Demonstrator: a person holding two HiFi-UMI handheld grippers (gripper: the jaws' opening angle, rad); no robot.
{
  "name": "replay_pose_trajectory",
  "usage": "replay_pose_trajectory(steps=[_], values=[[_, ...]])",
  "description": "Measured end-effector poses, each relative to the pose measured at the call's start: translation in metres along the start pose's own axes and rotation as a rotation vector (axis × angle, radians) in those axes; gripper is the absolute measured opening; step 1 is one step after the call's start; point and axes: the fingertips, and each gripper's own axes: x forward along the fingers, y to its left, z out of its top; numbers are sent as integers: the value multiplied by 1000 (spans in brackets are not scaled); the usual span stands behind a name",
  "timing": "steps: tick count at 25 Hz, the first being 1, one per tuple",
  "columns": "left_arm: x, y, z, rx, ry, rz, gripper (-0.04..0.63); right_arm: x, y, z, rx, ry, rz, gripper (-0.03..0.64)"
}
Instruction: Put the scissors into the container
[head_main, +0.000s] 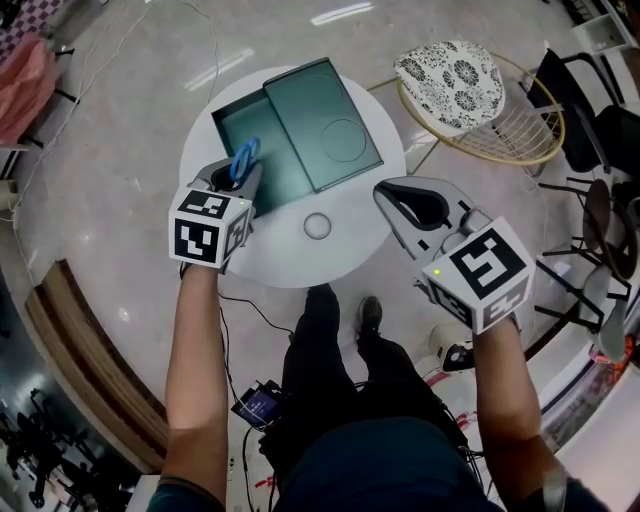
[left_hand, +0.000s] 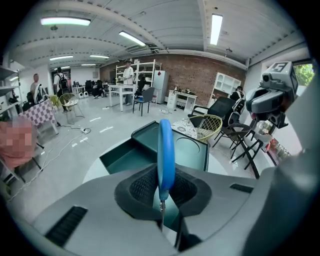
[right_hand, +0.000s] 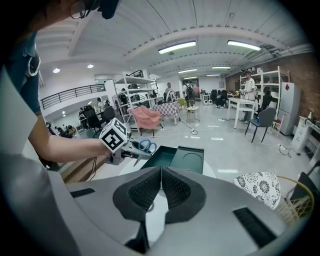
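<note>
now | left claw (left_hand: 162, 200) clamps scissors (left_hand: 165, 155) near container (head_main: 238, 122) | right claw (right_hand: 161, 182) closed

Below me stands a round white tabletop (head_main: 345, 258), and a small round disc (head_main: 317, 226) lies on its bare middle. Near it, to my right, a wire chair (head_main: 525, 135) carries a black-and-white patterned cushion (head_main: 450, 85). Black chairs (head_main: 595, 120) stand further right. Pink cloth (head_main: 25, 85) shows far left.
</note>
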Motion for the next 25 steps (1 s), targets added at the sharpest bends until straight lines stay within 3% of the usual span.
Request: replay_pose_trajectory(steps=[18, 25], values=[[21, 3, -13, -23, 16, 9, 52, 9, -3, -16, 19, 23, -5, 38], [14, 2, -3, 2, -9, 20, 104, 4, 1, -13, 14, 23, -4, 38]])
